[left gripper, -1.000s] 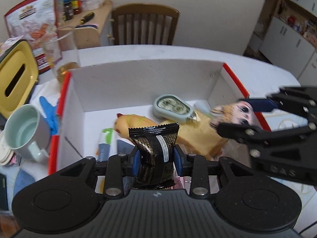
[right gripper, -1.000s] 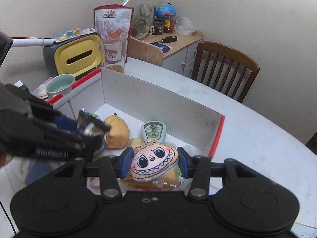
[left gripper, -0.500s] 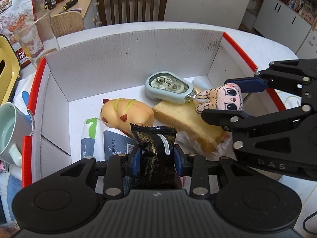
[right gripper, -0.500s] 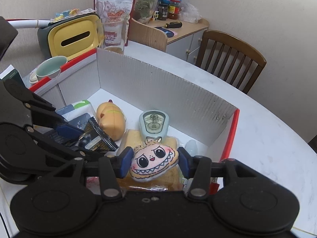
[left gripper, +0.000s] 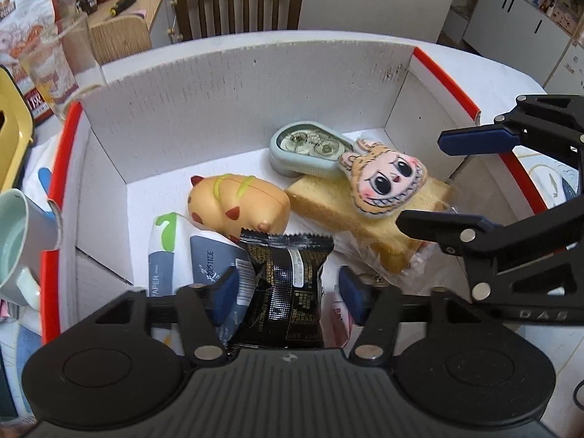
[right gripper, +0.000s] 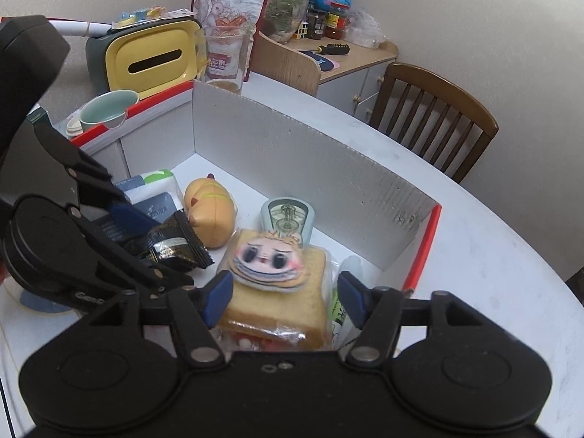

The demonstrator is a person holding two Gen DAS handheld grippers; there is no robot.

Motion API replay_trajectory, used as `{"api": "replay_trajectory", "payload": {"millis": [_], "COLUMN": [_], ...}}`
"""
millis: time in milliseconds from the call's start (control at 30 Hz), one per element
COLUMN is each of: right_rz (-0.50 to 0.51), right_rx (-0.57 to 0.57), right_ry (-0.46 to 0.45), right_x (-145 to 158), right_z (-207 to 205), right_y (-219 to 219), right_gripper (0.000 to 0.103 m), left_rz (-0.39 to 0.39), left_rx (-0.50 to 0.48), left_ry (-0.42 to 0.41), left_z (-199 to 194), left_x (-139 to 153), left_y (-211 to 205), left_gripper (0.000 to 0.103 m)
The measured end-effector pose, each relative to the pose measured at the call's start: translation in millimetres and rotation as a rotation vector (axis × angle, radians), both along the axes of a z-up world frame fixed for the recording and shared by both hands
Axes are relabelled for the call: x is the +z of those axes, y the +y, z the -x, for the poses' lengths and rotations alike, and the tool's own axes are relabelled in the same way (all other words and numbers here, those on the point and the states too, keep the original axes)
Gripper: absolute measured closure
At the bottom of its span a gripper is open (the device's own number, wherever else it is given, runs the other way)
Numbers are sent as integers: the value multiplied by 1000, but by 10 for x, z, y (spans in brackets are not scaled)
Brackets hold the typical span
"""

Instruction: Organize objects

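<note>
A white cardboard box with red rims (left gripper: 233, 84) (right gripper: 299, 153) holds several items. My left gripper (left gripper: 288, 288) is open over the box's near side; a black snack packet (left gripper: 288, 288) (right gripper: 171, 244) lies between its spread fingers. My right gripper (right gripper: 284, 295) (left gripper: 463, 179) is open above the box's right part. A plush monster face (left gripper: 383, 182) (right gripper: 266, 259) lies loose on a bread slice (left gripper: 346, 211) (right gripper: 277, 306). A yellow squishy toy (left gripper: 237, 208) (right gripper: 211, 215) and a pale green tape dispenser (left gripper: 306, 149) (right gripper: 288, 215) lie beside it.
Tissue packs (left gripper: 182, 255) lie in the box's left part. A green mug (left gripper: 14, 241), a glass (left gripper: 58, 69), a yellow tissue box (right gripper: 149, 58) and a snack bag (right gripper: 230, 11) stand left of the box. A wooden chair (right gripper: 434, 113) stands behind the white table (right gripper: 492, 255).
Both grippers have opened. The plush face dropped from the right gripper onto the bread. The left fingers spread away from the black packet, and both grippers moved lower into the box.
</note>
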State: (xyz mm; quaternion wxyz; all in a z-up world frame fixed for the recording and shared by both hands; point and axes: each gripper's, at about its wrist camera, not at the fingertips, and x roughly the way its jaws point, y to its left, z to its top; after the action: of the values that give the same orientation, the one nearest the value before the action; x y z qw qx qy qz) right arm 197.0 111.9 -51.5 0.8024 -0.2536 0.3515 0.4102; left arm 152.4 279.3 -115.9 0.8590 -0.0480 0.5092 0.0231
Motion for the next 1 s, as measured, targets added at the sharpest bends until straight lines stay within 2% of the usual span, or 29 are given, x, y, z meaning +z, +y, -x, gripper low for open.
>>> {"api": "replay_trajectory", "payload": {"millis": [233,433,833,1000], "right_rz": [-27,-70,-189,-239], "right_rx": [-5,5,15,11], "right_ry": [8,16,26,33], "right_x": [76,215,566,665], "right_z": [30,108,315,415], "right_y": [-103,-220,-547,-690], "right_gripper": [35,35,32,26], "left_rz": [14,23,25,46], "left_rx": [9,45,110,144], "left_ry": [-26,-88,-282,-361], "left_z": [95,239,665,867], "left_x": [79,248,683,807], "left_y": [2,15,-117,-192], "left_gripper": [37,37,37,37]}}
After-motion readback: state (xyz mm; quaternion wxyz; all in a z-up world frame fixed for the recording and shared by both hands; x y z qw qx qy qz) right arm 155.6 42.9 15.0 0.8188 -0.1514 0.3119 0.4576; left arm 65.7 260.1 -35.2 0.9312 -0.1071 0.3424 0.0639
